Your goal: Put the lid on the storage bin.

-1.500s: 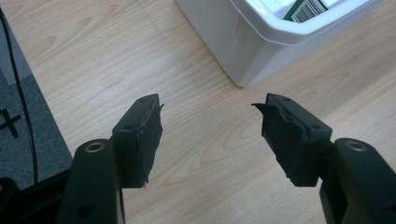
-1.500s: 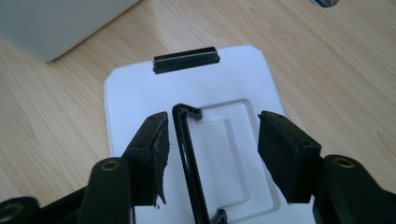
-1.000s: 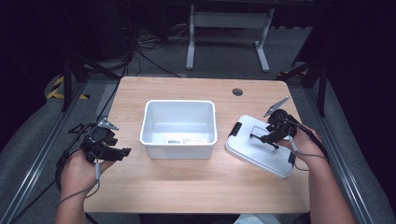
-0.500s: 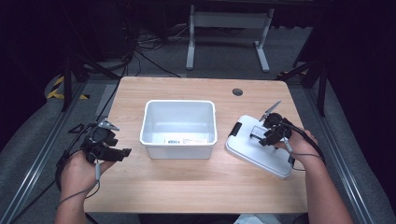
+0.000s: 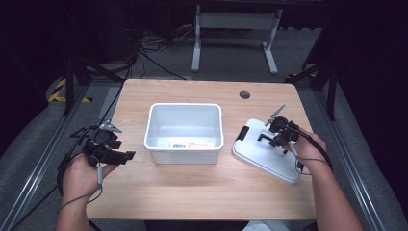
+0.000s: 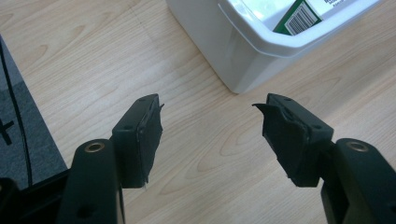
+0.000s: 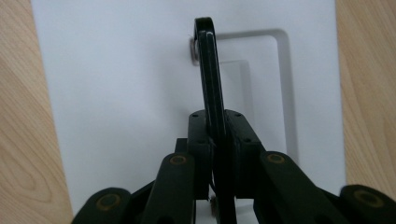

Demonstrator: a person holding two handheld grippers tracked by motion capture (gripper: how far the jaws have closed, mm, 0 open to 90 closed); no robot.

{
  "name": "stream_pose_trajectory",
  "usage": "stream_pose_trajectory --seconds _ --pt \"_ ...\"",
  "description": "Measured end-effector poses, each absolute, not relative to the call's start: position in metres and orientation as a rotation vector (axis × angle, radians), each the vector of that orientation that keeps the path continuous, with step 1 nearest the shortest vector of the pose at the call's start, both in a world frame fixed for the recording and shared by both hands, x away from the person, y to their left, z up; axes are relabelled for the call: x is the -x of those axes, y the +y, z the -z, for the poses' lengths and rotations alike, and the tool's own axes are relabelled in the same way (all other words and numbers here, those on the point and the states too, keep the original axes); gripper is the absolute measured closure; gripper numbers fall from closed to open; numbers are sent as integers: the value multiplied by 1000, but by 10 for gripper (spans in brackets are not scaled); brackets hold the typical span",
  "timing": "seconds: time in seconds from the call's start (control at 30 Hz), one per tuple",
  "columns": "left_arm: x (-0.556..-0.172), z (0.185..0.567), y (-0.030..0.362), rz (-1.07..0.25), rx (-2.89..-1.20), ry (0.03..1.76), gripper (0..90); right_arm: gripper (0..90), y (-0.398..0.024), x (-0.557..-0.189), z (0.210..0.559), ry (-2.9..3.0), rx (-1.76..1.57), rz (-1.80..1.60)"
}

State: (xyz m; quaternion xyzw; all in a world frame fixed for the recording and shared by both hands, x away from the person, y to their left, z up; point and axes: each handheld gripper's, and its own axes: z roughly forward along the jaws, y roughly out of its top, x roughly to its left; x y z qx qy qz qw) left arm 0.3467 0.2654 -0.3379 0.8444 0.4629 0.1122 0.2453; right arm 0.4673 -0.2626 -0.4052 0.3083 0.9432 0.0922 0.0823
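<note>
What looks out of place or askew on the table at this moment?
The white lid lies off the white bin, skewed on the table beside it, its black handle raised and clamped by the right gripper. The left gripper's pads look ragged.

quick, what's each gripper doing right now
Left gripper: open, holding nothing, jaws apart over bare table beside the white bin.
Right gripper: shut on the black handle of the white lid.

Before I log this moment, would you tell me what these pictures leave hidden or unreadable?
- Label on the white bin: too small to read in the high view.
- Green box in the bin: cut off by the top edge in the left gripper view.
- Lid underside: hidden against the table.
- Black handle base: hidden by the right tongs shut on it.
</note>
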Motion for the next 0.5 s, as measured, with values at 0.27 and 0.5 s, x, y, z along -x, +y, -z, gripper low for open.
stream_pose_trajectory --seconds 0.27,0.5 --pt "-347 333 271 -311 -2270 1270 378 839 -260 -469 397 2828 -849 -252" --pt "-353 329 274 -314 -2258 1255 378 839 -261 -463 366 2814 -795 -297"
